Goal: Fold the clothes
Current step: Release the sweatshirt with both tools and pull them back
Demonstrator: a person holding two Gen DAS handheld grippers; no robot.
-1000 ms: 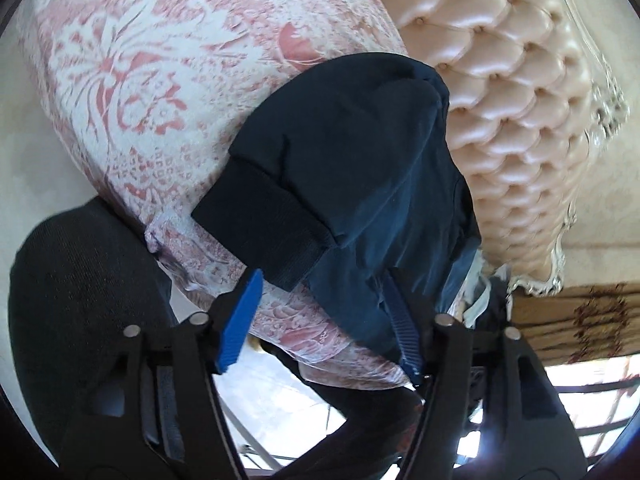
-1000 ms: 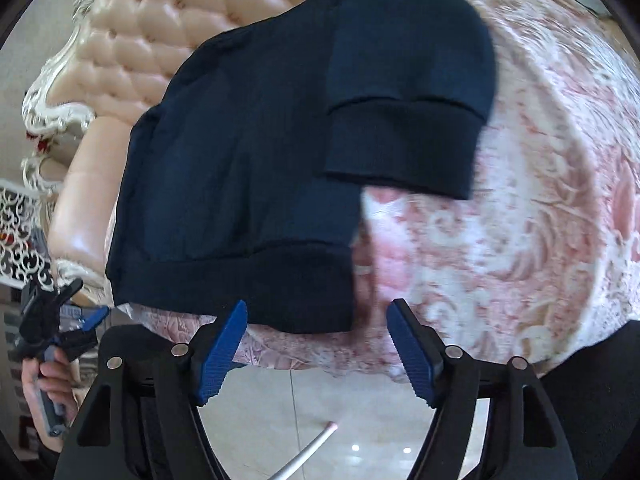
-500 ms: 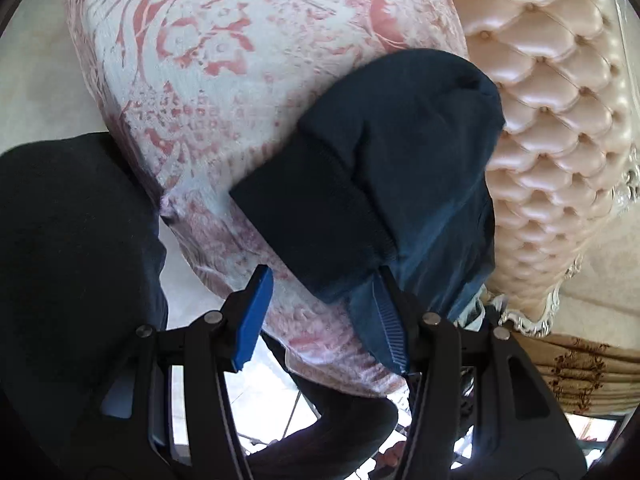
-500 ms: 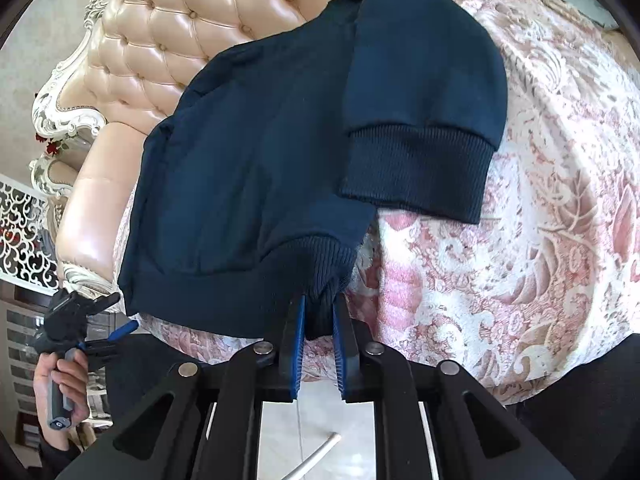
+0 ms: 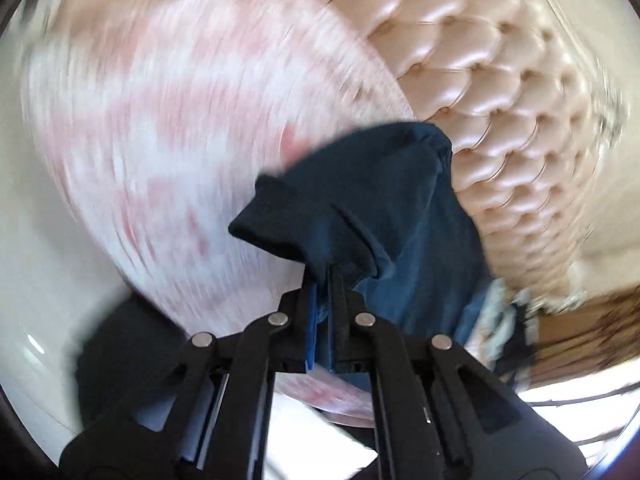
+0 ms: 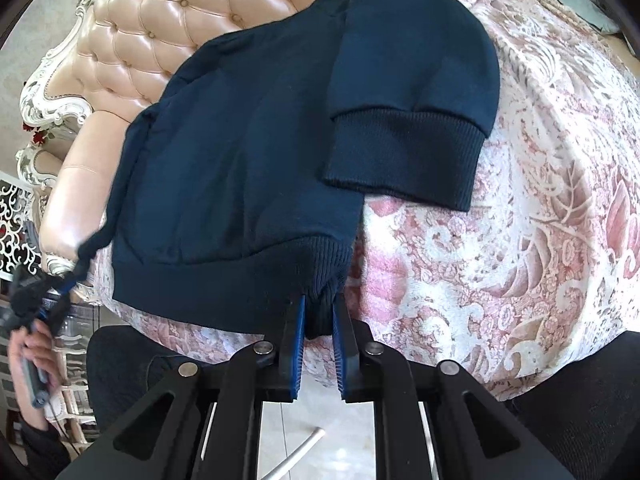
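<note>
We have a navy sweatshirt (image 6: 248, 152) lying on the bed's pink-patterned bedspread (image 6: 520, 208), one sleeve folded across its body so the ribbed cuff (image 6: 400, 164) faces us. Our right claw (image 6: 318, 334) is clamped on the right corner of the ribbed hem (image 6: 240, 284), and our left claw (image 5: 322, 292), blurred in its own view, is closed on dark cloth at the garment's left edge. The hem runs crosswise between both claws, the body stretching away toward the tufted headboard (image 6: 160, 32), so we judge any fold would carry the hem that way.
</note>
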